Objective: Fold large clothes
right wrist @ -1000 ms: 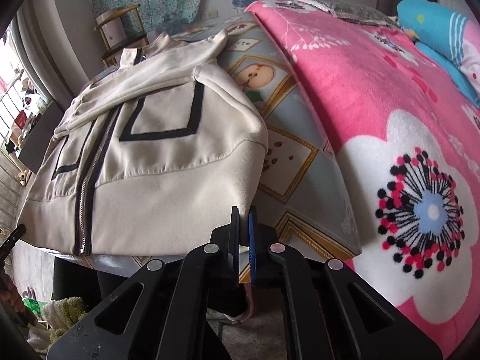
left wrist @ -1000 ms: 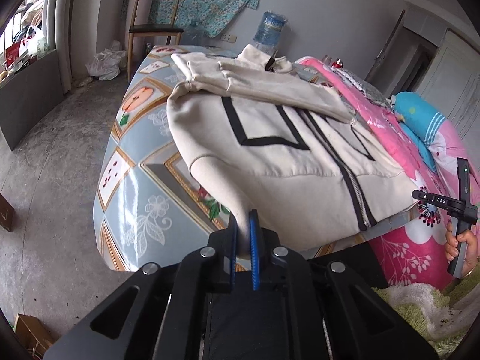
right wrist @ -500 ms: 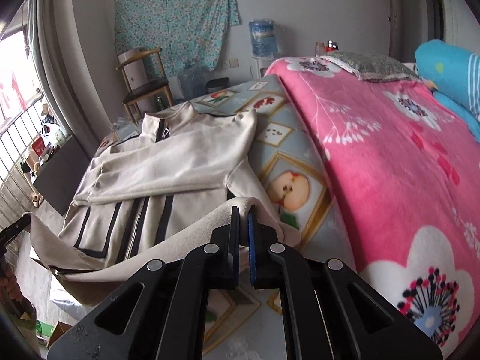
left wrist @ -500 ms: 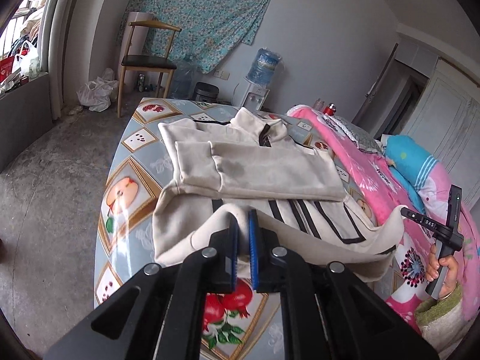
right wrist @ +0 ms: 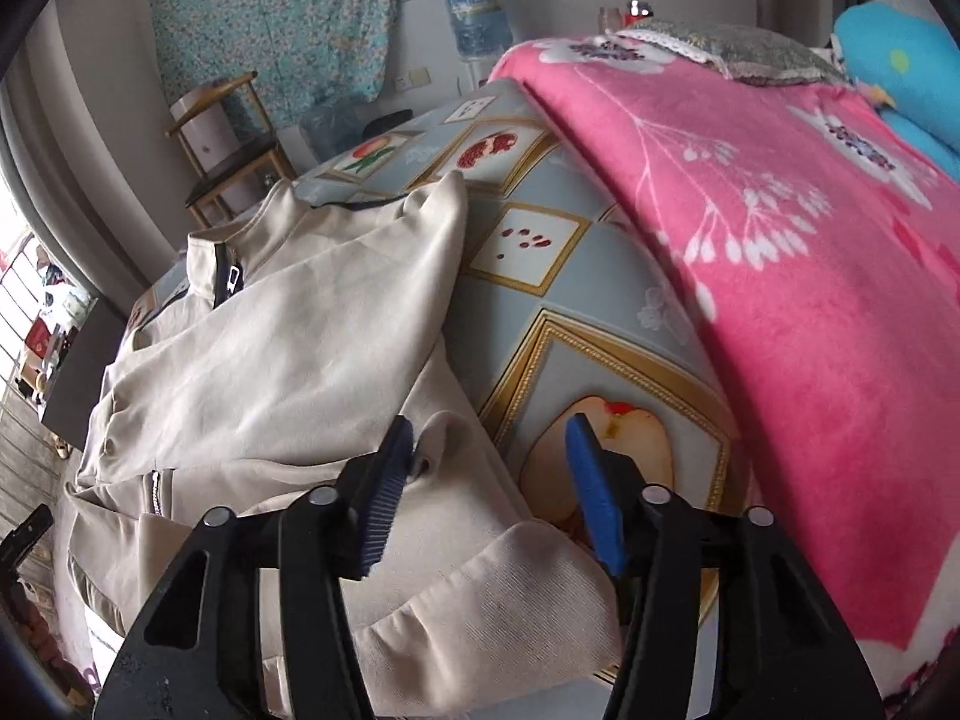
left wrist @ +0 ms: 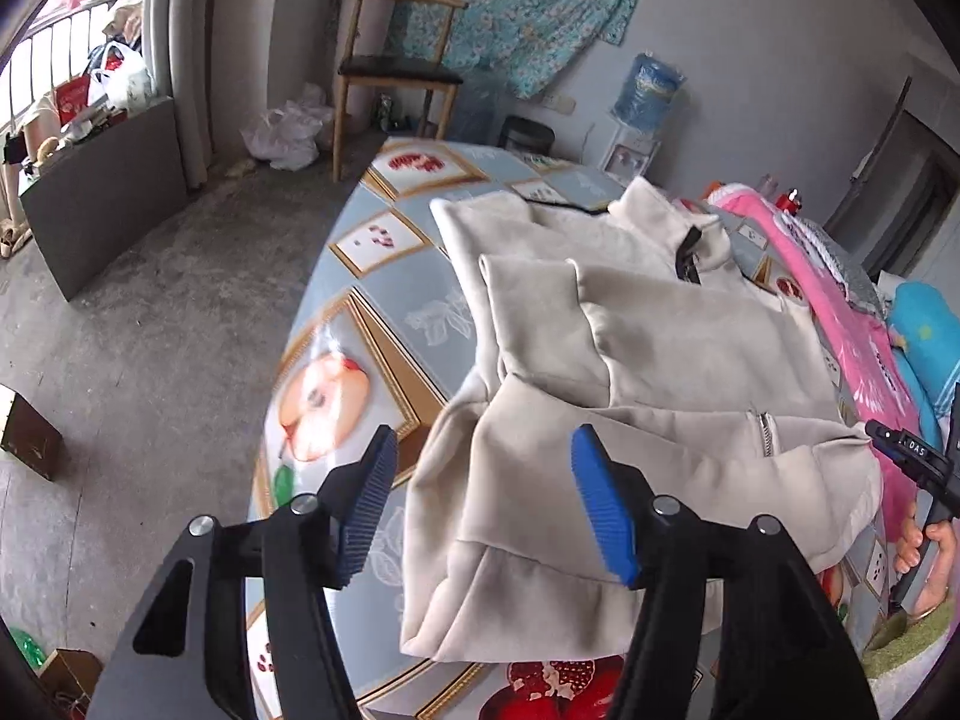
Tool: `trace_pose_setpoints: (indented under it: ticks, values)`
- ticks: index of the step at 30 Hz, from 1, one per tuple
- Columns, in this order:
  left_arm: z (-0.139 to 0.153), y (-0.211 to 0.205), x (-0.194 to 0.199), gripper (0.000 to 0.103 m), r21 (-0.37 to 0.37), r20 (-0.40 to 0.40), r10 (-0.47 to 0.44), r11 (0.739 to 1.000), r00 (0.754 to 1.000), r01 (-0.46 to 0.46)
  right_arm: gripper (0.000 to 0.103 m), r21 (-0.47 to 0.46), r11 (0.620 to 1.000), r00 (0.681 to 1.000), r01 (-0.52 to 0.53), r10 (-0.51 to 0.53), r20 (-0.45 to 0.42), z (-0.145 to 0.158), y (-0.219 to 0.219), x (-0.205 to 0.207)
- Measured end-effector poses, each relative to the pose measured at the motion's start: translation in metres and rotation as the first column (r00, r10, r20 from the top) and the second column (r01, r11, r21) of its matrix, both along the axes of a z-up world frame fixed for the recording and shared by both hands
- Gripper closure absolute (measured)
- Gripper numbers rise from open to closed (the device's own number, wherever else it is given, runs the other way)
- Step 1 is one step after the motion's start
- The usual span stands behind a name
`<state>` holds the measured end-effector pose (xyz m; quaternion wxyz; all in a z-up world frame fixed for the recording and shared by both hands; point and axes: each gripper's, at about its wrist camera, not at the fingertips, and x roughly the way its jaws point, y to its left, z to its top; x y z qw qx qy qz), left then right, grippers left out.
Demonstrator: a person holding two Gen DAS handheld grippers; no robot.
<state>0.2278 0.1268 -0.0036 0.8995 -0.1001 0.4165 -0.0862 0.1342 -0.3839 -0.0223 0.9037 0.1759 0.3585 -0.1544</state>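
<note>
Item: beige zip jacket point(left wrist: 660, 360), folded, lying on the bed point(left wrist: 384, 300) ahead of my grippers. Left gripper point(left wrist: 483, 507) and right gripper point(right wrist: 489, 489): jaws just opened, hem released beneath them.

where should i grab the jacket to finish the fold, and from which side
Judging by how it lies, take the jacket by its two near corners, where the folded hem edge sits doubled and loose. Come from the near side, the left gripper and the right gripper each pinching one corner. Both have just opened and grip nothing. The collar end lies flat and far.
</note>
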Motion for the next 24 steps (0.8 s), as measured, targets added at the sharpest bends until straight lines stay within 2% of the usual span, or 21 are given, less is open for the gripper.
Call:
trace_pose_setpoints:
  ticks: [3, 6, 9, 14, 17, 22, 24]
  values:
    - [0.01, 0.015, -0.019, 0.044, -0.052, 0.004, 0.015, 0.999, 1.0, -0.015, 0.043, 0.007, 1.0, 1.0, 0.004, -0.005, 0.014, 0.008, -0.002, -0.022]
    - [0.006, 0.017, -0.038, 0.043, -0.137, -0.056, -0.01, 0.991, 0.998, 0.002, 0.037, 0.044, 0.999, 1.0, -0.016, 0.015, 0.021, 0.009, 0.002, -0.046]
    - [-0.011, 0.014, -0.06, 0.036, -0.264, -0.12, -0.048, 0.965, 0.992, 0.015, 0.028, 0.1, 0.994, 0.999, -0.039, 0.039, 0.002, -0.001, 0.013, -0.067]
    - [-0.052, 0.008, -0.071, 0.032, -0.462, -0.241, -0.077, 0.886, 0.968, -0.044, 0.026, 0.177, 0.983, 0.998, -0.044, 0.052, -0.042, -0.026, 0.031, -0.083]
    - [-0.066, 0.014, -0.067, 0.03, -0.558, -0.278, -0.036, 0.82, 0.96, -0.131, 0.026, 0.222, 0.974, 0.998, -0.038, 0.05, -0.049, -0.036, 0.032, -0.082]
    - [-0.073, 0.026, -0.058, 0.03, -0.64, -0.317, 0.08, 0.717, 0.945, -0.275, 0.026, 0.23, 0.973, 0.999, -0.016, 0.022, -0.026, -0.041, 0.031, -0.075]
    - [-0.071, 0.024, -0.057, 0.03, -0.632, -0.317, 0.13, 0.71, 0.939, -0.311, 0.026, 0.225, 0.974, 1.0, -0.008, 0.012, -0.014, -0.041, 0.031, -0.07]
